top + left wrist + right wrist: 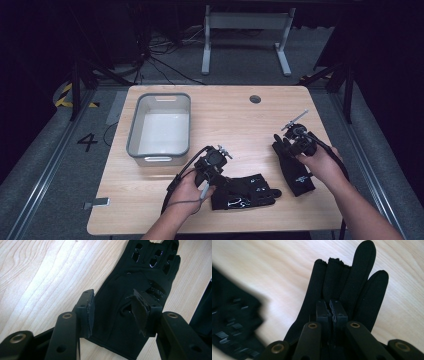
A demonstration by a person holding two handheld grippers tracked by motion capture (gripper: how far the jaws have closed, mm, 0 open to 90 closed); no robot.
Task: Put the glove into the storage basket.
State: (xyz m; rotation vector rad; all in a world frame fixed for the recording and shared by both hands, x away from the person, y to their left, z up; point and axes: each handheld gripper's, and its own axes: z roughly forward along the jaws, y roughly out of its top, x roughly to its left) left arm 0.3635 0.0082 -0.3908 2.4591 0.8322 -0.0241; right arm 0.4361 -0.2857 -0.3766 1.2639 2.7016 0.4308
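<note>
Tabletop (240, 115): light wood, with a small round grey cap near its far edge.

Grey tub (160, 150): stands toward the far left corner, long side running front to back.

First black glove (245, 192): lies flat near the front edge, about the middle, fingers pointing to the right edge. In the left gripper view its glossy patches show on the finger end (155, 257).

Left gripper (220, 175): held at that glove's cuff end; jaws stand fairly wide, one on each side of the cloth (115, 312), the pads not pressing on it.

Second black glove (295, 170): lies toward the right edge, well apart from the tub, near the first glove.

Right gripper (290, 145): over the second glove; its jaws are brought tight together (331, 312) on a pinch of the glove's cloth, fingers (362, 270) stretching away beyond the tips.
</note>
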